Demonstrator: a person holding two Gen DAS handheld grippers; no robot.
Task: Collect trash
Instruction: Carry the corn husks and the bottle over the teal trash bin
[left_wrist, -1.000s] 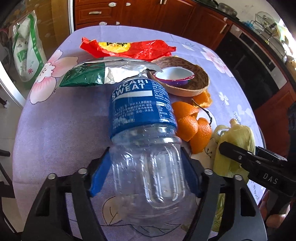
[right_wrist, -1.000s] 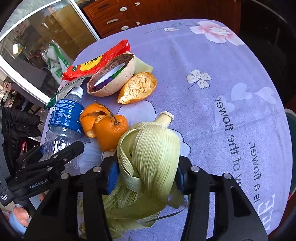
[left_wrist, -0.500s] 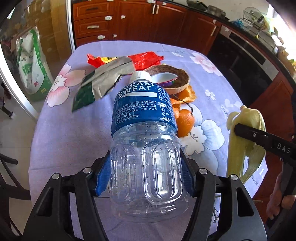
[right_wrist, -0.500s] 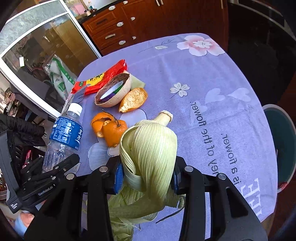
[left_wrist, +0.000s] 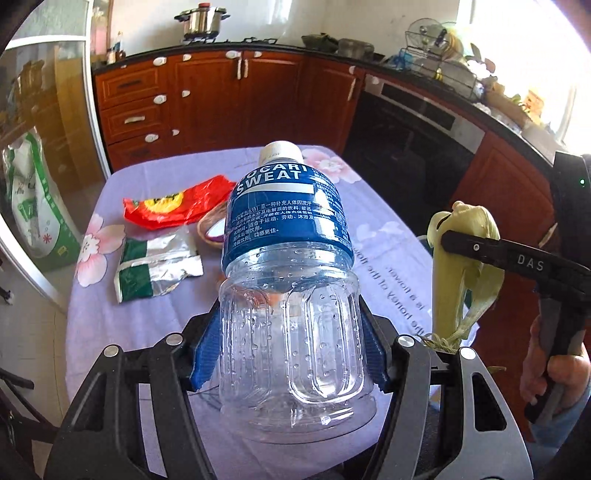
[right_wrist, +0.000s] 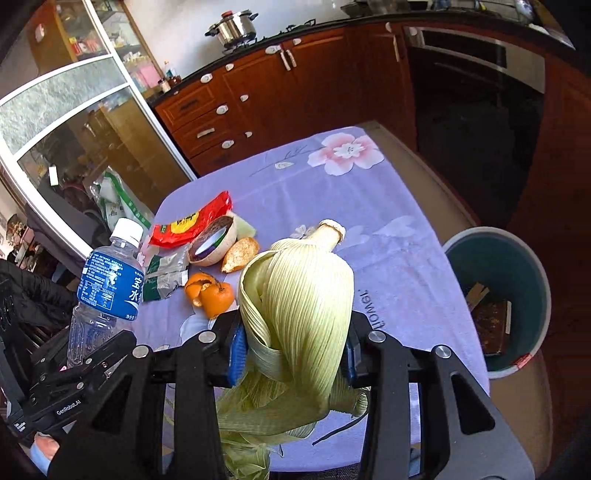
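My left gripper (left_wrist: 290, 354) is shut on an empty clear plastic bottle (left_wrist: 288, 280) with a blue label and white cap, held up above the near edge of the table. The bottle also shows in the right wrist view (right_wrist: 107, 284). My right gripper (right_wrist: 293, 350) is shut on a pale green corn husk (right_wrist: 295, 288), lifted above the table; the husk also shows in the left wrist view (left_wrist: 461, 266). On the purple flowered tablecloth (right_wrist: 332, 192) lie a red snack wrapper (right_wrist: 192, 221), a green and silver foil packet (right_wrist: 166, 269), orange peel (right_wrist: 210, 291) and another peel piece (right_wrist: 240, 254).
A teal trash bin (right_wrist: 498, 295) with some waste inside stands on the floor right of the table. A coconut-shell bowl (right_wrist: 212, 245) holding a small dish sits by the wrappers. Wooden cabinets (left_wrist: 221, 99) and an oven stand behind. A glass door is at the left.
Both grippers have risen and pulled back from the table with the bottle and the corn husk. The foil packet dropped off the bottle back onto the cloth. The bin has come into view.
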